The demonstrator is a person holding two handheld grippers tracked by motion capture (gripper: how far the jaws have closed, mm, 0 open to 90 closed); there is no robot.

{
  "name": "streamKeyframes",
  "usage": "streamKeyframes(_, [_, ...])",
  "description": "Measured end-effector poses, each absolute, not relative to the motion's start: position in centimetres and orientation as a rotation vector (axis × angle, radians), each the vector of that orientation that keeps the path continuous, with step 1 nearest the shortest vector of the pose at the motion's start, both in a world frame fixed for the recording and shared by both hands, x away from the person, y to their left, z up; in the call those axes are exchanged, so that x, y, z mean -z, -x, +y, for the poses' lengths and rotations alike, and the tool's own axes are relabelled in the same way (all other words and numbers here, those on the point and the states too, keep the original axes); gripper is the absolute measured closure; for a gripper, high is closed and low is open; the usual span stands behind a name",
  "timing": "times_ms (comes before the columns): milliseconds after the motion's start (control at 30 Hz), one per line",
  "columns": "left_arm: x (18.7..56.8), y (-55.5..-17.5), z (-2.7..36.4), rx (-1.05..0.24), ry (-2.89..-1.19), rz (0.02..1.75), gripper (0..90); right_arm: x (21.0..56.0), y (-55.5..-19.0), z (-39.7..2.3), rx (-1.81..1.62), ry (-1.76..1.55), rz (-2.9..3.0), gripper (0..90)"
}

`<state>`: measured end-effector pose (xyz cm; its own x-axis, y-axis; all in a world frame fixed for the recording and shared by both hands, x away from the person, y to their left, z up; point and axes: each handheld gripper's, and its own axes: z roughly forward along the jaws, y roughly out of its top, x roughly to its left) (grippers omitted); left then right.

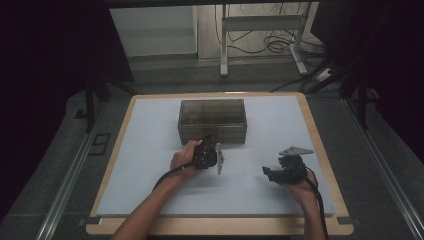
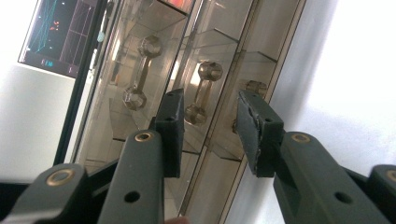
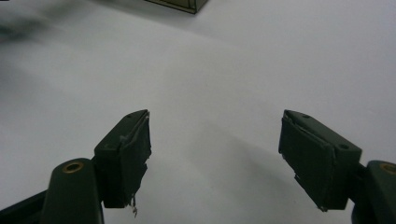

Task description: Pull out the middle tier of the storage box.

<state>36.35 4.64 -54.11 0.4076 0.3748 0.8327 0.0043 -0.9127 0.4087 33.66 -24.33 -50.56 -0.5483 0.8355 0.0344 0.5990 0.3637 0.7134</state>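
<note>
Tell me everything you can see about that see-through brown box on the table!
The smoky brown see-through plastic box is a low rectangle, lying flat toward the far side of the white table mat. Its front holds stacked drawers with dumbbell-shaped handles. The left gripper points at the front, its fingers either side of one handle, not yet pinching it.
</note>
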Motion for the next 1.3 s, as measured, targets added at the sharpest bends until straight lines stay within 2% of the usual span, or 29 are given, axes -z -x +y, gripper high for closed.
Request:
streamKeyframes(633, [54.5, -36.64, 4.44, -1.574, -2.318, 0.314, 70.4, 50.47, -33.61, -24.39, -0.997, -1.257, 2.294, 24.5])
streamKeyframes(867, [54.31, -36.71, 4.5, -1.585, -2.302, 0.332, 77.9, 50.48, -33.61, -24.38, -0.998, -1.254, 2.296, 24.5])
streamKeyframes(1300, [54.51, -36.65, 4.25, -1.611, -2.302, 0.327, 78.2, 50.42, -33.56, -24.33, -1.006, -1.236, 2.301, 24.5])
